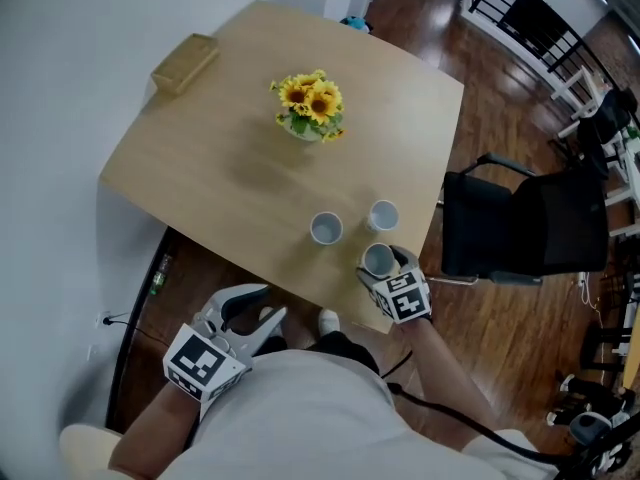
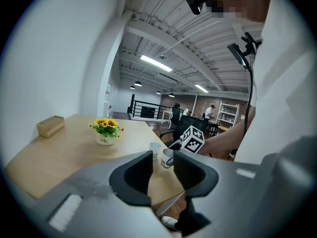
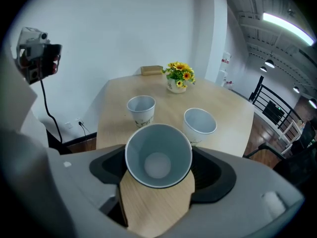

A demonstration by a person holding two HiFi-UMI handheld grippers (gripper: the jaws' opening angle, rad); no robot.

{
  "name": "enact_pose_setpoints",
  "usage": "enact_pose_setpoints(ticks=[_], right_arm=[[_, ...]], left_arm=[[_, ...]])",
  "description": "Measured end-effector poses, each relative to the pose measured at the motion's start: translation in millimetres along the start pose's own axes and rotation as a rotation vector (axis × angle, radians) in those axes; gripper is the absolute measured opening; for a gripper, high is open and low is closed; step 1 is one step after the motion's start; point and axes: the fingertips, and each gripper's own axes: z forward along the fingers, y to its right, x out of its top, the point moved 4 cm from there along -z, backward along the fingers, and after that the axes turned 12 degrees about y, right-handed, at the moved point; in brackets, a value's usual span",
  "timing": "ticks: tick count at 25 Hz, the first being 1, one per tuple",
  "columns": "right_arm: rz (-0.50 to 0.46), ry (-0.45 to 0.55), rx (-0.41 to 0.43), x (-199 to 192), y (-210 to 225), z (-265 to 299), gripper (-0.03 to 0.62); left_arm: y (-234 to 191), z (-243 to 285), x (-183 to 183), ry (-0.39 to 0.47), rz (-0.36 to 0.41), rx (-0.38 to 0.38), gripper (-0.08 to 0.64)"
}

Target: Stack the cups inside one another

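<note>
Three white paper cups stand near the table's (image 1: 230,168) front right edge. The nearest cup (image 1: 378,259) (image 3: 158,155) stands upright between the jaws of my right gripper (image 1: 386,266) (image 3: 158,166), whose pads close against its sides. A second cup (image 1: 325,228) (image 3: 141,108) stands to its far left, a third (image 1: 383,215) (image 3: 199,123) just beyond it. All are empty and apart from one another. My left gripper (image 1: 268,304) (image 2: 162,163) hovers off the table's front edge, low and to the left, open and empty.
A pot of sunflowers (image 1: 312,106) stands mid-table and a tan box (image 1: 185,62) lies at the far left corner. A black office chair (image 1: 525,228) stands right of the table. The person's shoes (image 1: 328,320) show under the front edge.
</note>
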Motion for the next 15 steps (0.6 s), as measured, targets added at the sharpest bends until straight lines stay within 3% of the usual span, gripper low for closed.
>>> enact_pose_setpoints(ticks=[8,15], right_arm=[[-0.042,0.099,0.03,58.6,39.0,-61.9,0.387],[-0.084,0.176,0.049,90.7,78.6,-42.5,0.387]], left_arm=[[14.4,30.6,10.8,0.063,-0.033,0.018,0.14],[29.8,53.6,17.1,0.087,-0.019,0.038,0.14]])
